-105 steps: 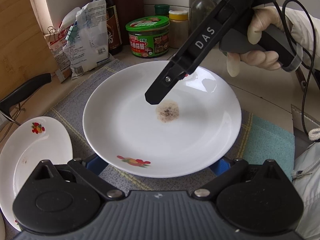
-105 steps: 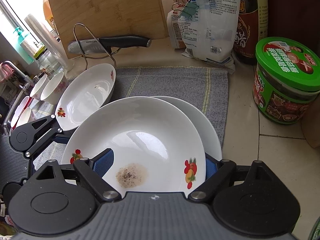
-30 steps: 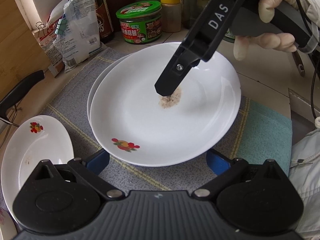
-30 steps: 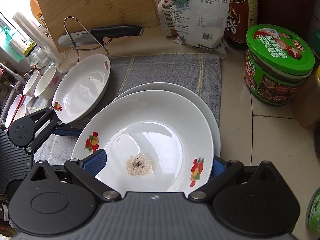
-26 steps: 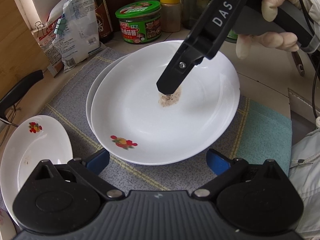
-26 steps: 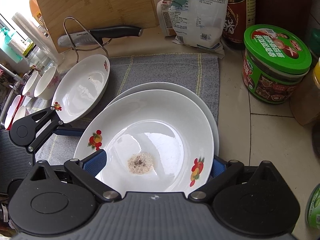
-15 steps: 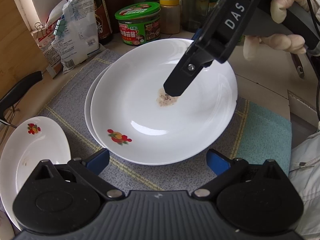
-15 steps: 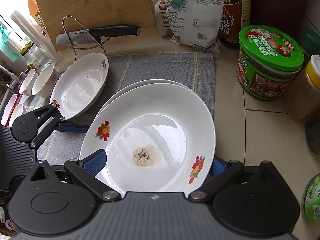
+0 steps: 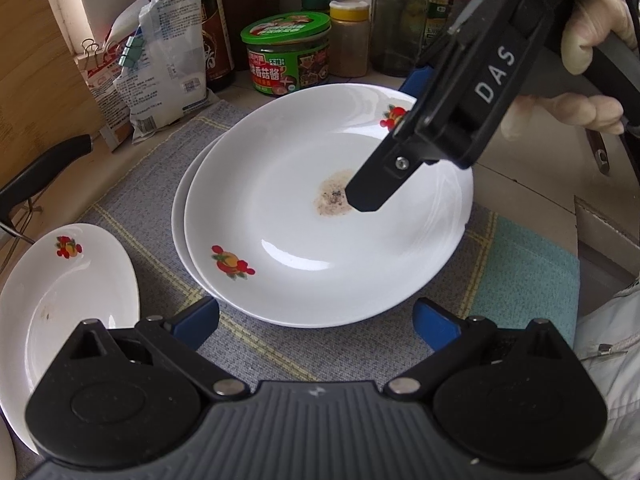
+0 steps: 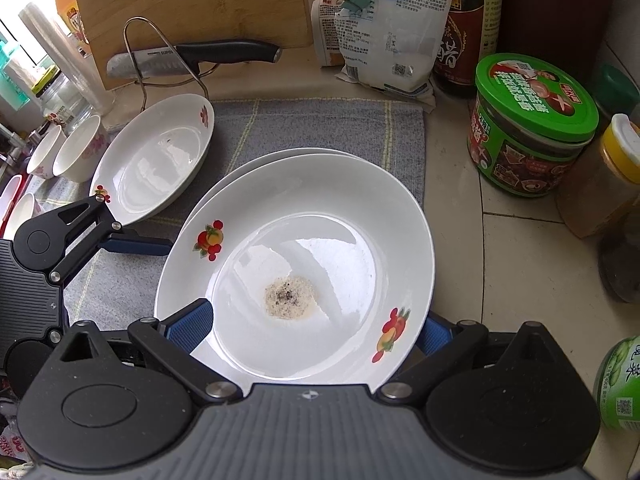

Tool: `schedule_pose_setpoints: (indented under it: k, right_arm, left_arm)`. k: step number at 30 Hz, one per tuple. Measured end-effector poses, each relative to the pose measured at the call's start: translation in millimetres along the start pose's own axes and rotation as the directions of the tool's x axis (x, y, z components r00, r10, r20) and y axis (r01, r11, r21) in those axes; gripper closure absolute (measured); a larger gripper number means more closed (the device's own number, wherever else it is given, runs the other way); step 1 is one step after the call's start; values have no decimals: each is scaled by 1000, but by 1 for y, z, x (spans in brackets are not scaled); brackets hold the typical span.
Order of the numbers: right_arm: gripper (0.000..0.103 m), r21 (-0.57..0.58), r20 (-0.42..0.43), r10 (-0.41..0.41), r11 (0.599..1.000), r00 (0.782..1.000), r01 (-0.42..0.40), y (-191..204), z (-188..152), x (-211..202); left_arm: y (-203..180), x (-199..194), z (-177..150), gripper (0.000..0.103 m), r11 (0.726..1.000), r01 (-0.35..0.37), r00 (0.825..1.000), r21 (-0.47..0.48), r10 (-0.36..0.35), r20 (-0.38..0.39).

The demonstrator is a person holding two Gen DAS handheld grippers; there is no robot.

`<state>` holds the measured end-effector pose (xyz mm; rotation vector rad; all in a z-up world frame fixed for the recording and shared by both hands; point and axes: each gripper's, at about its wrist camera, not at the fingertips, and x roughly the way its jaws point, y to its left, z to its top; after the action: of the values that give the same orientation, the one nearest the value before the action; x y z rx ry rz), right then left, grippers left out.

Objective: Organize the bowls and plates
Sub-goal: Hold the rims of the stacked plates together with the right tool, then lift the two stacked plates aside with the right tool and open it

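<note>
Two grippers show in these pictures. The right gripper (image 10: 308,330) has its blue pads on either side of the near rim of the white round plate with a brown crumb spot (image 10: 296,264). One pad sits over the rim and the other peeks out past it. I cannot tell if the pads pinch the rim or just sit by it. A gloved hand (image 9: 576,80) holds this gripper's handle.

The left gripper (image 9: 316,324) is spread wide, and its blue pads hold nothing. It hangs just beside the spotted plate, on the side away from the jars, over the grey woven mat (image 9: 260,344).

The spotted plate sits on top of a second white plate (image 10: 280,154), and only a thin edge of that one peeks out. Both rest on the grey mat. Little red and orange fruit pictures sit on the top plate's rim.

Near the stack, on the knife side, lies a third white fruit-print plate (image 10: 156,160), tipped up a bit. Past that plate stand small white bowls with pink flowers (image 10: 68,152).

Behind the stack, a black-handled knife (image 10: 192,58) rests on a wire stand before a wooden cutting board (image 10: 192,4). A green-lidded jar (image 10: 532,124) and a clipped white bag (image 10: 392,20) stand off the mat, behind the stack.
</note>
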<state>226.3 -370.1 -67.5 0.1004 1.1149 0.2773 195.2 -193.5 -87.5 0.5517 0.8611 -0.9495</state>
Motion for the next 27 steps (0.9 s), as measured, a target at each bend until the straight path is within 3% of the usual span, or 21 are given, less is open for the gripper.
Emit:
schedule_pose_setpoints:
  k: [13,19,22,27]
  right_arm:
    - [0,-6,-15,-43,999,999,43,1,-8,3]
    - [0,-16,19,-60,998,998,60,4,-12,2]
    - [0,-13,43,-76,997,996,77,5,-15,0]
    - [0,-22,82,-125,992,989,127,14,-19,-2]
  left_arm:
    - [4,1,1,1,998,-15,999,-60,18,36]
    - [2,-4,-4,1,996,-31,997,-83,37,74]
    - [-1,-13,-11,1,992,-63,990,-107,75,117]
    - [5,-38,-31,1,969,-103,971,-224,147,188]
